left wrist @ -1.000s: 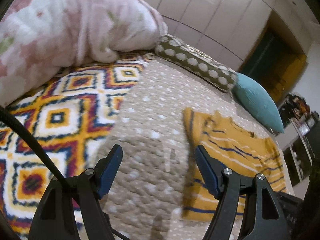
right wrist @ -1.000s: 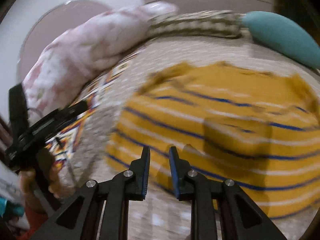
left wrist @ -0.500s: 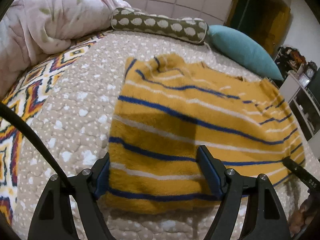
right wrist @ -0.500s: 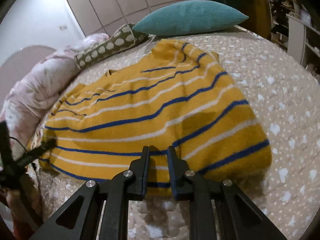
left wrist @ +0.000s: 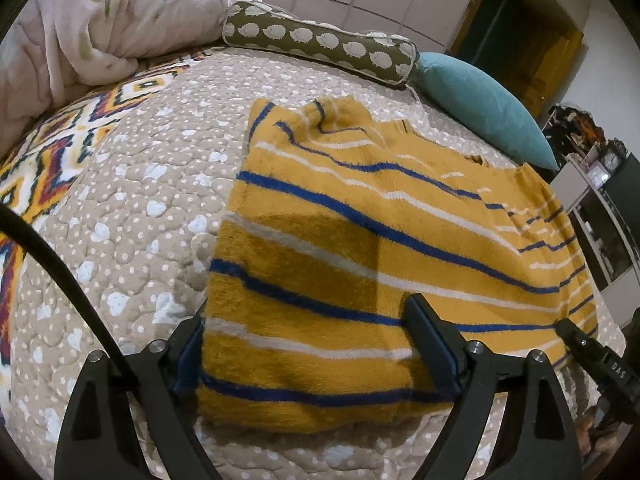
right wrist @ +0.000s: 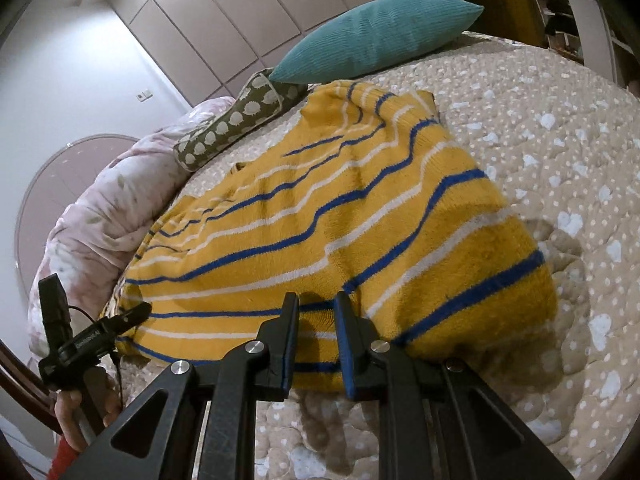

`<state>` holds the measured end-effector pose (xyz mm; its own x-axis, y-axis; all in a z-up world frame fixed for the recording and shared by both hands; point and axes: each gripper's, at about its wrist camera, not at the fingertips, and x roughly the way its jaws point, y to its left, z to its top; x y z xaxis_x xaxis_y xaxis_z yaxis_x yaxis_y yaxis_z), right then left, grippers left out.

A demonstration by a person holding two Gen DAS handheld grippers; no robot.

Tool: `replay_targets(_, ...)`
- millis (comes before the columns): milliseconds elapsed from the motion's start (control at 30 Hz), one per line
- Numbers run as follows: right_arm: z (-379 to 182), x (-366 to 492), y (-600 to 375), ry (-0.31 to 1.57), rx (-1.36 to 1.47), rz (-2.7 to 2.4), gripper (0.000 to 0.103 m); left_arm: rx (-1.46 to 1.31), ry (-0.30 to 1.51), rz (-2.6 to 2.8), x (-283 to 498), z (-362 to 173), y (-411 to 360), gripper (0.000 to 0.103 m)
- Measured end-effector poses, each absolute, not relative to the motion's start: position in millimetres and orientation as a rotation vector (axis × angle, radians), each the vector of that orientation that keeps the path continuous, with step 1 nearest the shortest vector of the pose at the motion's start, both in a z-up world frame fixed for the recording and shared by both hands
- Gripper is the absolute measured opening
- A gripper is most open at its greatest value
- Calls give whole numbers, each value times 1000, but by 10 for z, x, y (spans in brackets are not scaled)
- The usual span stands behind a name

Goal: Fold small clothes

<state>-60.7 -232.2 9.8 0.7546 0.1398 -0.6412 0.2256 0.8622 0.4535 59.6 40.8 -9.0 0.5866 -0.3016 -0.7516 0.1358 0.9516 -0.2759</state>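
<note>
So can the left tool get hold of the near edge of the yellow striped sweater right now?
Probably yes. The left tool is open, its fingers straddling the near hem of the sweater, which lies flat on the quilt. Nothing lies between them.

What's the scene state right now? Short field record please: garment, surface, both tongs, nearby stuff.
garment: yellow sweater with blue and white stripes, lying spread on the bed, sleeves folded in
surface: beige quilted bedspread
left tongs: open wide, straddling the sweater's near hem corner, one finger at its side edge
right tongs: narrow gap, tips at the near hem, nothing visibly pinched
nearby: teal pillow, olive patterned bolster, pink floral duvet, all beyond the sweater
</note>
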Motion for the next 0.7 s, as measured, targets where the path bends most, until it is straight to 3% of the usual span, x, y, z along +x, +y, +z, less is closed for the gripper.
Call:
replay_targets(100,243,-605,-2208,771,469,-67,19,-192,909,-256,591,-91,403,89)
replay_targets(200,642,-639,-2046,677,361,-44,22,-194,910,-263,597,-96,408,91)
replay_targets(300,838,-360,-2020,657,301,-55,34,-183,914,-268,605,-99,387,93)
replay_targets(500,446,645,-2463,839,245,-230,31,-180,914,-268,609,-100,377,93)
replay_targets(600,457,677,-2784,828,310,-299,26,-176,915,-267,610,-100,372,94)
replay_targets(700,664,483,-2872,795,279,-391,32,-163,919,-265,613,-102,357,95)
